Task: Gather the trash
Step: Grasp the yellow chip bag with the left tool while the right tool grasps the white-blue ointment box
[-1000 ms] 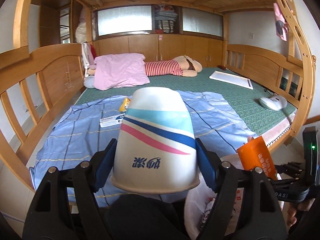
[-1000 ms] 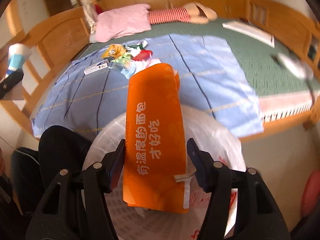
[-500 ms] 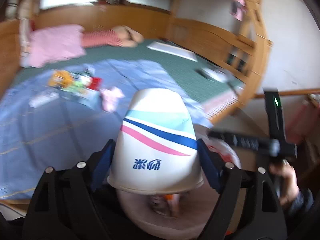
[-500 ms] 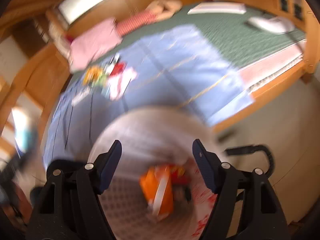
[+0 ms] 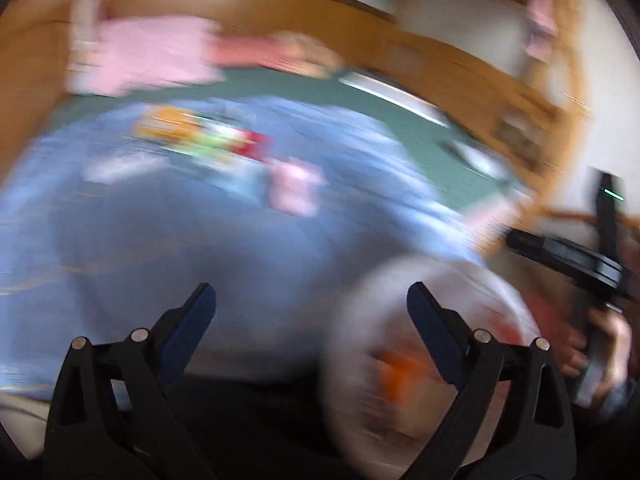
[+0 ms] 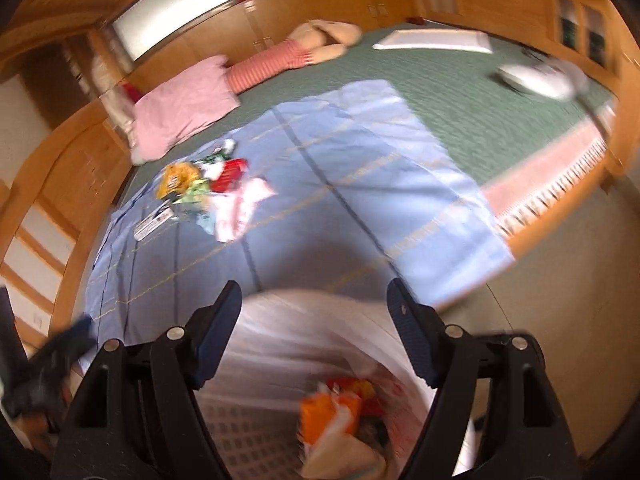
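Both claws, the left gripper [image 5: 311,304] and right gripper [image 6: 314,300], now gape released, cup and orange wrapper [image 6: 328,414] dropped into the lined bin [image 6: 280,360], leaving the wrapper heap [image 6: 204,188] near the blue sheet's [image 6: 360,184] far-left corner.

left gripper [image 5: 311,308]: jaws spread wide, nothing between the blue pads [image 5: 191,330], view heavily motion-blurred. right gripper [image 6: 314,306]: jaws also spread wide, nothing held, pads [image 6: 412,340] sharp against a slightly blurred scene. in the left wrist view the right gripper's black body sits at the far right edge with the person's right hand [image 5: 600,344] wrapped round its handle. in the right wrist view a dark blur at lower left is likely the left gripper, too smeared to read.
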Demonstrator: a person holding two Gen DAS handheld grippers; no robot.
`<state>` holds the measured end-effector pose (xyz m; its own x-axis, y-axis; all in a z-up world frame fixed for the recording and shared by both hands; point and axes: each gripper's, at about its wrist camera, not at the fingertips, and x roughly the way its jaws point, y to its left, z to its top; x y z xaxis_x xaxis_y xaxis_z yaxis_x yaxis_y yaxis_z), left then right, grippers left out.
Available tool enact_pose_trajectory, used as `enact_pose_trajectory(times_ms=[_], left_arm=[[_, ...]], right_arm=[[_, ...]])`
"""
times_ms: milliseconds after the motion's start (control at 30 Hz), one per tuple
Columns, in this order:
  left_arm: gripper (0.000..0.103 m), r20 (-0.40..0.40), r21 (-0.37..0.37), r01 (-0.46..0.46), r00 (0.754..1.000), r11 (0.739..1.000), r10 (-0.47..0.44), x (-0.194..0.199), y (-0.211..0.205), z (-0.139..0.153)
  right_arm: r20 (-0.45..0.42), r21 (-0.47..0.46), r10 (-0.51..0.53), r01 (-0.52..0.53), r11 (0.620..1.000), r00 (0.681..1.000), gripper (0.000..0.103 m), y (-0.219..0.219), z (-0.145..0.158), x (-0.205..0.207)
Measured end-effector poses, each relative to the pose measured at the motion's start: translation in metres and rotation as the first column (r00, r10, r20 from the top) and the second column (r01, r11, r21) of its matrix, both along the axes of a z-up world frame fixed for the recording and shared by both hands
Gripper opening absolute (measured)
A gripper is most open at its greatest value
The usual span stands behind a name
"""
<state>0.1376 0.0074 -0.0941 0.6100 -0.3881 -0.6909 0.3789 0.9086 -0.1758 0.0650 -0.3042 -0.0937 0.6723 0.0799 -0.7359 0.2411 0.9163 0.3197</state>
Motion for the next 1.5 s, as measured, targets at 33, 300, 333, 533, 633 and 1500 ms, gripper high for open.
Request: enact_pose_trajectory(times_ms=[33,300,333,533,633,1500], left_arm=[[0.096,0.019,0.023,-0.067,0.998,0.997,0.067,0.013,0.017,0.001],[0.096,0.150,0.138,-0.497,0.865,0.857,0.478,0.099,0.146,-0.021],[0.096,0.159,0.146,-0.525,0.849,0.838,0.504,0.100,0.156,-0.027],[0.096,-0.137,0.087,-0.628,0.761,0.773,0.634,0.124,0.217,-0.056],[0.096,-0.138,0.091,-0.645,0.747,0.759,0.650,0.126,0.227,-0.051],[0.096,-0.239,0.014,-0.828,0.541,0.560,0.806,0.100,0.284,-0.062]], right_arm=[[0.004,-0.005,0.035,-0.035,0.999,0.999,0.074,0.011,0.004,0.017],[0.069,-0.129,0.256,-0.246,0.961,0.964,0.064,0.137,0.015,0.185],[0.071,-0.131,0.266,-0.255,0.958,0.961,0.064,0.152,0.013,0.209],[-0.018,-0.138,0.278,-0.278,0.951,0.960,0.063,0.236,-0.045,0.386],[-0.090,-0.065,0.201,-0.207,0.976,0.975,0.064,0.248,-0.084,0.449],[-0.249,0.120,0.846,-0.851,0.511,0.472,0.073,0.393,-0.089,0.305]])
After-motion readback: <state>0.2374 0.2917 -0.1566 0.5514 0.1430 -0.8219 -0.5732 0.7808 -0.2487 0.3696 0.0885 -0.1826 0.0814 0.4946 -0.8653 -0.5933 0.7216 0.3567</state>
